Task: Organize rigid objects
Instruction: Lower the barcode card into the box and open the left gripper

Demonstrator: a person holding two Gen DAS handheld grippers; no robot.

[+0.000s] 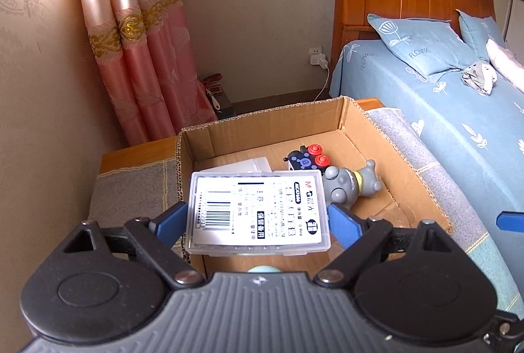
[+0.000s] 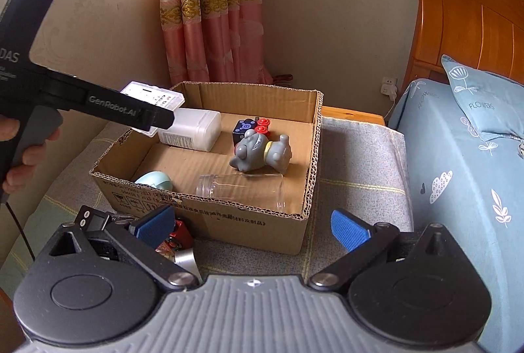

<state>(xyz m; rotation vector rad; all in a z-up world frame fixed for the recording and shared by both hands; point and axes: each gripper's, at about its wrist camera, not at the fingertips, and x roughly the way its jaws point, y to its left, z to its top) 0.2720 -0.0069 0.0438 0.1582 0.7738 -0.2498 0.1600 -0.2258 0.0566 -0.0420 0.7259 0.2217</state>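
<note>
Now, held thing: a flat clear plastic case (image 1: 258,212) with a printed label and barcode, clamped across its width between the blue pads of the left tool (image 1: 258,218).
Where it is: just ahead of the left tool, hanging over the near left part of the open box (image 1: 360,123); in the right wrist view the same case (image 2: 154,96) pokes out past the black arm above the box's far left corner.
Handling: likely light, stiff and smooth-sided, so it could slip or pivot if the squeeze loosens; thin plastic may crack under a hard pinch, and the lid may pop.
Grip point: the long edges near the middle, as now, look the safest place; a corner hold would let it swing.
Left tool: set to the case's width, pads pressing on both edges.
Right tool (image 2: 255,225): spread wide, nothing between its pads; low and near the box's front wall.
Box contents: beyond the case lie a grey figure (image 1: 350,186), a black toy (image 1: 306,158) with red buttons, and a white bottle (image 2: 193,130); closer to the right tool, a clear jar (image 2: 240,186) on its side and a pale green egg (image 2: 154,181).
Still outside: small items (image 2: 137,232) just left of the right tool's left pad, partly hidden.
Drop spot: bare cardboard under the case looks free, by my reading.
</note>
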